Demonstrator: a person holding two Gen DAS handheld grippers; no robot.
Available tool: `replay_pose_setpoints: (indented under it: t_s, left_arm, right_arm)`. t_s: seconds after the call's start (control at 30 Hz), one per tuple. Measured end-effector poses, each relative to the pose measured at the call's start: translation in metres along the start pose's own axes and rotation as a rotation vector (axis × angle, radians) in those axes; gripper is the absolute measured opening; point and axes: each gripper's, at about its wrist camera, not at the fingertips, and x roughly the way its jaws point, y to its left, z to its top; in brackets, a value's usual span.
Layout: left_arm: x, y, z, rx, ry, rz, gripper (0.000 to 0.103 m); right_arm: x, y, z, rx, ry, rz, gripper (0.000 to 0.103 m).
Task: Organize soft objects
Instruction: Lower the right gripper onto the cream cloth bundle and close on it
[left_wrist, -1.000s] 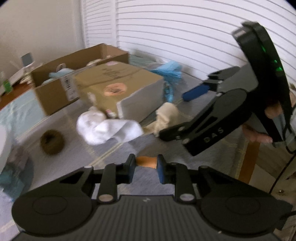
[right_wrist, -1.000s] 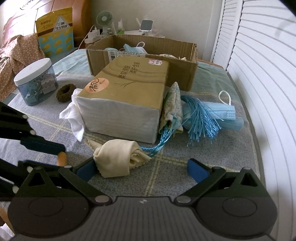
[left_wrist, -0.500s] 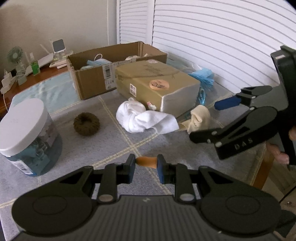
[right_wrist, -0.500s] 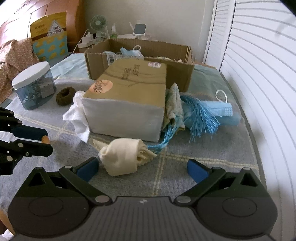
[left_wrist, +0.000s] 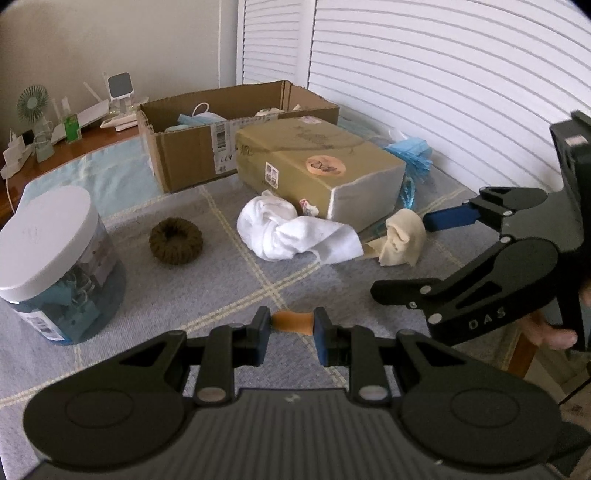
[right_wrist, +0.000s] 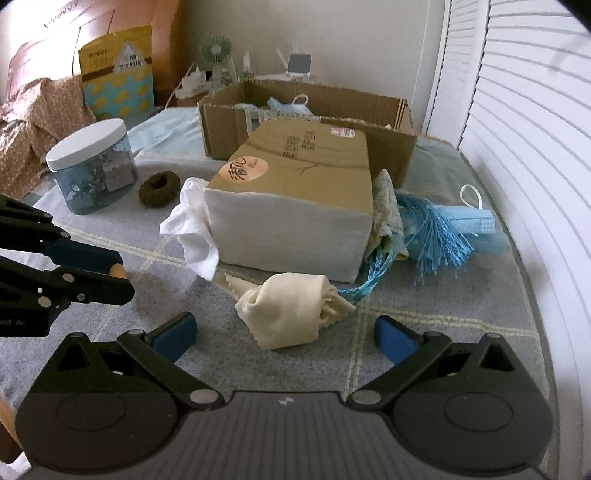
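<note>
we hold the left tool clamped on a small orange soft piece above the grey checked cloth of the table. our right tool hangs with jaws spread wide around a crumpled cream cloth, not pressing it. beyond it lie a white cloth, the tissue pack and the open cardboard box.

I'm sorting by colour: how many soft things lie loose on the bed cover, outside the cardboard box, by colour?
White cloth: 1
Cream cloth: 1
Brown scrunchie: 1
Blue mask: 1
Blue tassel: 1
Pale patterned cloth: 1
Total: 6
</note>
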Motion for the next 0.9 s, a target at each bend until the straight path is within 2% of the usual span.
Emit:
replay_pose_setpoints:
  t_s: [0.33, 0.53, 0.9]
  left_arm:
    - [0.001, -0.001, -0.001, -0.005, -0.001, -0.009, 0.023]
    - [0.0, -0.001, -0.001, -0.005, -0.001, -0.01, 0.023]
    - [0.0, 0.0, -0.001, -0.008, -0.004, -0.009, 0.023]
  right_arm:
    - [-0.002, 0.001, -0.009, 0.008, -0.061, -0.013, 0.103]
    - [-0.004, 0.005, -0.011, 0.032, -0.065, -0.05, 0.103]
    - [-0.01, 0.012, -0.007, -0.006, -0.067, -0.027, 0.103]
